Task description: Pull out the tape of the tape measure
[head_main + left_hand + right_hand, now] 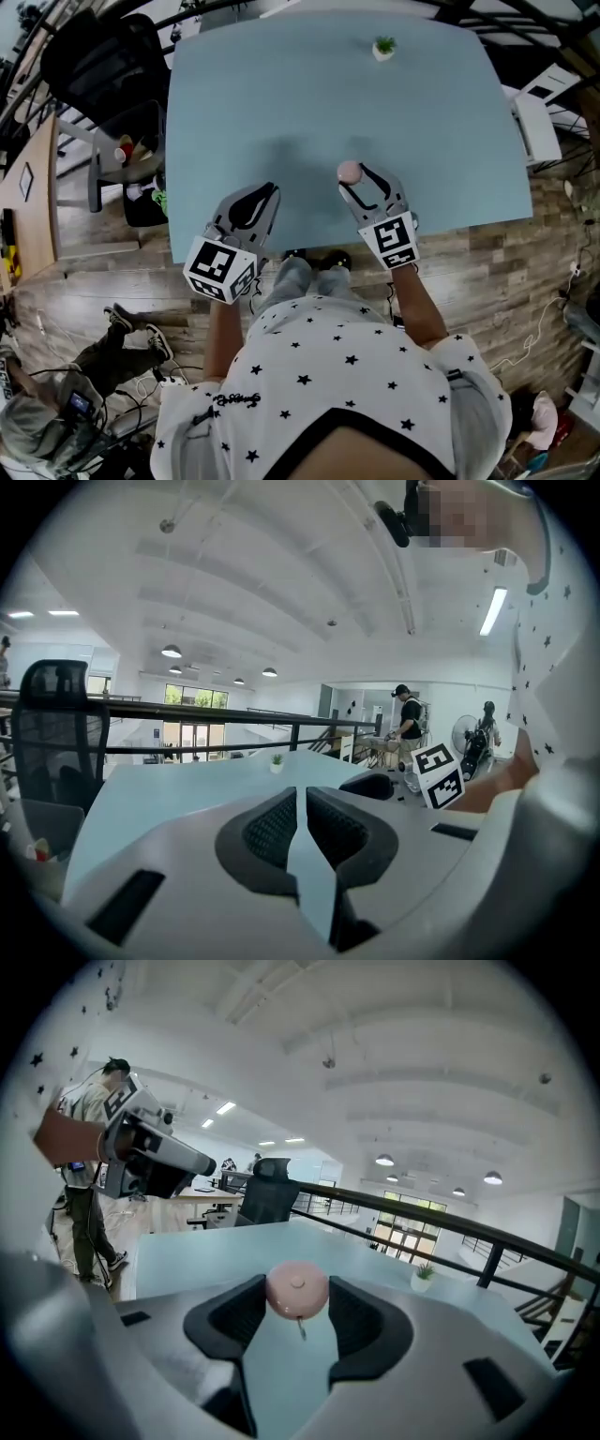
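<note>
One small pink tape measure point(297, 1290) sits at the centre of the right gripper view, a round case clamped between the pads of the right gripper point(298, 1299), which press on its two sides. Its metal pull tab point(301, 1328) hangs just below the case, and no tape looks drawn out yet.

In the head view the case shows at the gripper's tip, over the lower middle of the pale blue table point(281, 94). The left gripper point(301, 803) is at lower left, jaws together on nothing.

The case seems secured, the pull not begun. Next, I judge, the left jaws must part, pinch the tab and draw away.

A potted plant point(383, 47) stands at the table's upper edge.
</note>
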### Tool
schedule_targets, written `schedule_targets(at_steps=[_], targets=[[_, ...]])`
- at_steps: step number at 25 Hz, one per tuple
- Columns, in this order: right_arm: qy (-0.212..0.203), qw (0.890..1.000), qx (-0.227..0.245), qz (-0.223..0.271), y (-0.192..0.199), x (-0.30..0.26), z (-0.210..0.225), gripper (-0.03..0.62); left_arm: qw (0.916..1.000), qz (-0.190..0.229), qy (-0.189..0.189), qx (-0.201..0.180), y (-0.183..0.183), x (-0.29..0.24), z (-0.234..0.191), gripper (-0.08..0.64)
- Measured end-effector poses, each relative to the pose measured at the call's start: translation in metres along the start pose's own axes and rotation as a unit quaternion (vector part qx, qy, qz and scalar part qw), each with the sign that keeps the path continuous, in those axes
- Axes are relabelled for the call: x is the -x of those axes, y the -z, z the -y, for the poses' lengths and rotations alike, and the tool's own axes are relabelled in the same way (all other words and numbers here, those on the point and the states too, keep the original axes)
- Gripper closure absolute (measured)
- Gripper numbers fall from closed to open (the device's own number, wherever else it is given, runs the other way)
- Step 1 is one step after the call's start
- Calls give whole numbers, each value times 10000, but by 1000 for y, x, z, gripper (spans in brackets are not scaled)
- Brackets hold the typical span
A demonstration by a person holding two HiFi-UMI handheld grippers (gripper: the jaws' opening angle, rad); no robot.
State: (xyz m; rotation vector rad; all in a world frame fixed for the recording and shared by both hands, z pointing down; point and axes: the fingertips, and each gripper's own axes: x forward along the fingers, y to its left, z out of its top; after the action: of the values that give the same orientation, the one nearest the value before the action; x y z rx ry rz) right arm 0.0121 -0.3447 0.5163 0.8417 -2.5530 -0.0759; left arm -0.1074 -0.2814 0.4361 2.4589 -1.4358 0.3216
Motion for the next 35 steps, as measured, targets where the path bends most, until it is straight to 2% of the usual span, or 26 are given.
schedule_targets(at_steps=[6, 11, 14, 16, 20, 24, 29, 33, 35], targets=[[53, 9978, -65, 655, -48, 20, 2, 383, 9990, 67, 441, -94, -16, -11, 13, 525], [58, 9928, 249, 1173, -87, 40, -5, 383, 9957, 157, 912, -51, -27, -14, 28, 521], [20, 9891, 453, 1402, -104, 48, -11, 383, 9921, 144, 1245, 42, -32, -17, 36, 433], [17, 9871, 575, 1494, -111, 53, -11, 383, 9882, 196, 1508, 176, -38, -20, 41, 431], [-5, 9843, 841, 1554, -118, 61, -14, 383, 9781, 381, 1975, 545, -52, -22, 51, 396], [-43, 9803, 1228, 1547, -122, 67, -25, 383, 9729, 368, 2226, 507, -57, -26, 62, 386], [-89, 9777, 1419, 1548, -122, 71, -31, 383, 9675, 345, 2437, 574, -58, -30, 73, 380], [-164, 9668, 2173, 1333, -120, 71, -47, 383, 9639, 296, 2571, 629, -57, -32, 79, 380], [-190, 9618, 2362, 1368, -121, 71, -56, 383, 9640, 267, 2565, 644, -54, -33, 80, 381]])
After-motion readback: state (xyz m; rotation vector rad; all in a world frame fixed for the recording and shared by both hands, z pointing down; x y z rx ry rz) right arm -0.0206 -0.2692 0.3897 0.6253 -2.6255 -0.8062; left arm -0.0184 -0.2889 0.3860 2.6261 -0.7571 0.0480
